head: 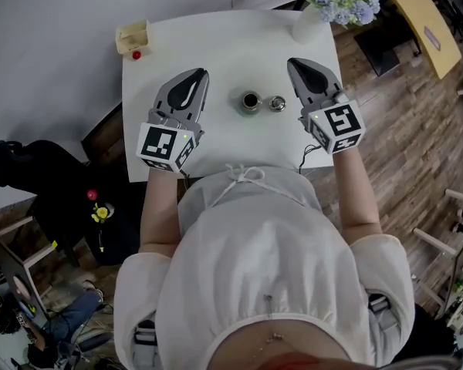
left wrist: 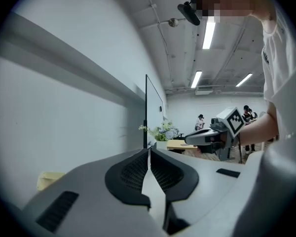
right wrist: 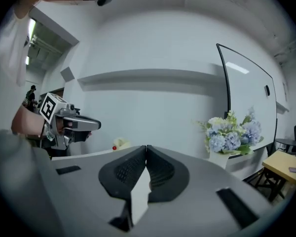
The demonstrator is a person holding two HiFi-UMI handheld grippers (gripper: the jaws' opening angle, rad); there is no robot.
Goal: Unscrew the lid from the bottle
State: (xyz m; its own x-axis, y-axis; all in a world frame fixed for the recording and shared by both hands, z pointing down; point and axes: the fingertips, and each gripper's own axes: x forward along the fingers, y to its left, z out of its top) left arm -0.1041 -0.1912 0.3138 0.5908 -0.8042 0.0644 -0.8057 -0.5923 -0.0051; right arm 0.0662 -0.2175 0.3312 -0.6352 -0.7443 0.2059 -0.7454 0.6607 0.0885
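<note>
On the white table (head: 216, 48) a small bottle (head: 250, 101) stands upright with its dark mouth uncovered. Its round metal lid (head: 276, 103) lies on the table just to the right of it, apart from it. My left gripper (head: 203, 73) hovers left of the bottle, its jaws shut with nothing between them (left wrist: 148, 150). To the right of the lid my right gripper (head: 291, 62) is shut and empty as well (right wrist: 146, 147). Both point away from the person and touch neither bottle nor lid. Neither gripper view shows the bottle or the lid; each shows the other gripper (left wrist: 212, 136) (right wrist: 76, 124).
A small wooden box (head: 133, 35) with a red ball (head: 136, 55) beside it sits at the table's far left corner. A white vase of blue flowers (head: 341, 0) stands at the far right corner. A yellow table (head: 426, 26) lies beyond; a black bag (head: 23, 172) is on the floor at left.
</note>
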